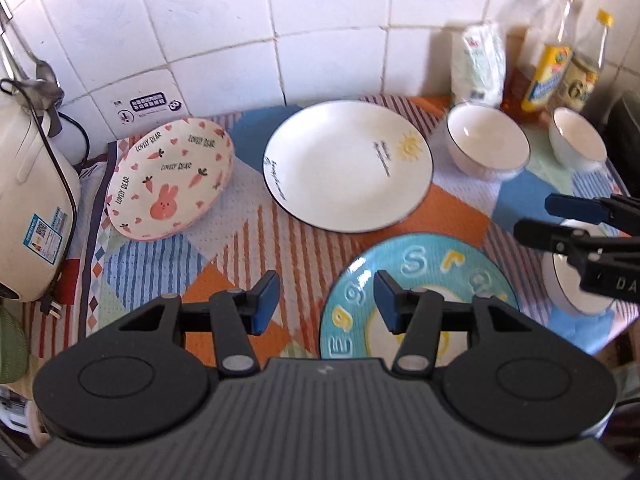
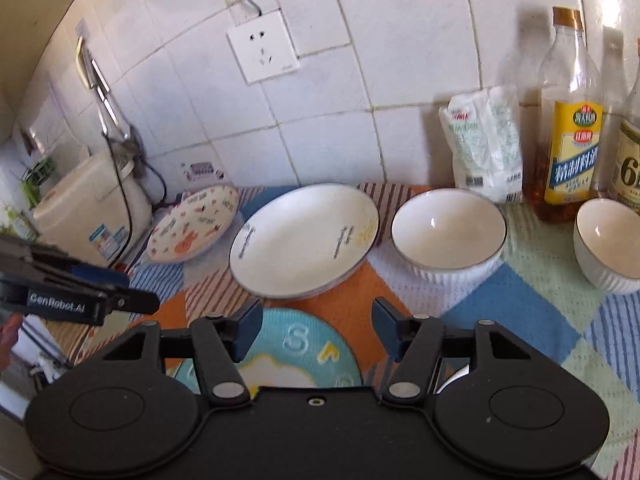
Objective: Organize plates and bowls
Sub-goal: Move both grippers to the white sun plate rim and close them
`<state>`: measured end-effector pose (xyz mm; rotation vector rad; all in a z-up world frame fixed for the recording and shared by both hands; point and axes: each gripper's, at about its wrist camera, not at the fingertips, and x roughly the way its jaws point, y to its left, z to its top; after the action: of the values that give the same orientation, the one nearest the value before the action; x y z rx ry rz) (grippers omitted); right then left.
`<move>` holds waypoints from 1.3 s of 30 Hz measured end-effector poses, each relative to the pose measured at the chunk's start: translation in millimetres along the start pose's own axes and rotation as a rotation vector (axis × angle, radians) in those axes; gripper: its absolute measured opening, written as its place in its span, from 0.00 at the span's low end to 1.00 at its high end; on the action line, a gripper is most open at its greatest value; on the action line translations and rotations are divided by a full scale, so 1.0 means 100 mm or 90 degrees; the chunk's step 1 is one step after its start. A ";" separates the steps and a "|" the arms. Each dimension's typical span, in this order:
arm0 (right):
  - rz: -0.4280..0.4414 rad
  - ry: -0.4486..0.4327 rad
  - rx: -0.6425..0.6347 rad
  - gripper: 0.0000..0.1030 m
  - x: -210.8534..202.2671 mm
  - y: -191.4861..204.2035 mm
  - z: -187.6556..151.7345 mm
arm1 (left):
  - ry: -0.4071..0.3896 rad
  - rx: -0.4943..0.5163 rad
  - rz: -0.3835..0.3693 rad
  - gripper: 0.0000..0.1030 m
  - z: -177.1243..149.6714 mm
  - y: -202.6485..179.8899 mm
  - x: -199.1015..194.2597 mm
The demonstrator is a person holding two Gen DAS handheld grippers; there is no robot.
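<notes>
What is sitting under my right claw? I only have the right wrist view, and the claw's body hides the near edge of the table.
Observer: The left wrist view shows a white dish with a dark rim below the right claw, just right of the blue plate. I cannot tell whether it is a bowl or a plate.
Operator: And the pink plate at the far left, what's on it? It's blurry here.
Observer: The pink plate has a pink rabbit, carrots, hearts and the words "LOVELY BEAR".
Operator: Anything left of the cloth?
Observer: A loose power plug lies there, below the cream appliance.
</notes>
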<state>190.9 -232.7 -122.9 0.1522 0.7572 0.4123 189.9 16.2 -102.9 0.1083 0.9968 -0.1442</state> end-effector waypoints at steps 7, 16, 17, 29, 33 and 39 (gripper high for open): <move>0.001 -0.018 0.012 0.67 0.13 0.05 0.13 | -0.110 -0.040 0.031 0.81 -0.05 0.26 0.01; -0.054 0.059 0.082 0.69 0.58 0.19 0.26 | -0.055 -0.017 -0.041 0.81 0.10 0.60 0.41; -0.052 0.075 0.107 0.69 0.65 0.18 0.27 | -0.039 -0.017 -0.053 0.81 0.13 0.64 0.47; -0.041 0.087 0.470 0.64 1.22 -0.29 0.06 | 0.052 -0.025 -0.091 0.61 0.59 0.92 1.39; -0.088 0.076 0.474 0.59 1.31 -0.32 0.07 | 0.085 -0.011 -0.100 0.55 0.62 0.93 1.65; -0.124 0.068 0.494 0.32 1.41 -0.40 0.04 | 0.092 0.008 -0.154 0.36 0.68 0.97 1.78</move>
<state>297.4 -210.4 -221.0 0.7810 0.9997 -0.0783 357.5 88.9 -213.8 0.0092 1.1522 -0.3688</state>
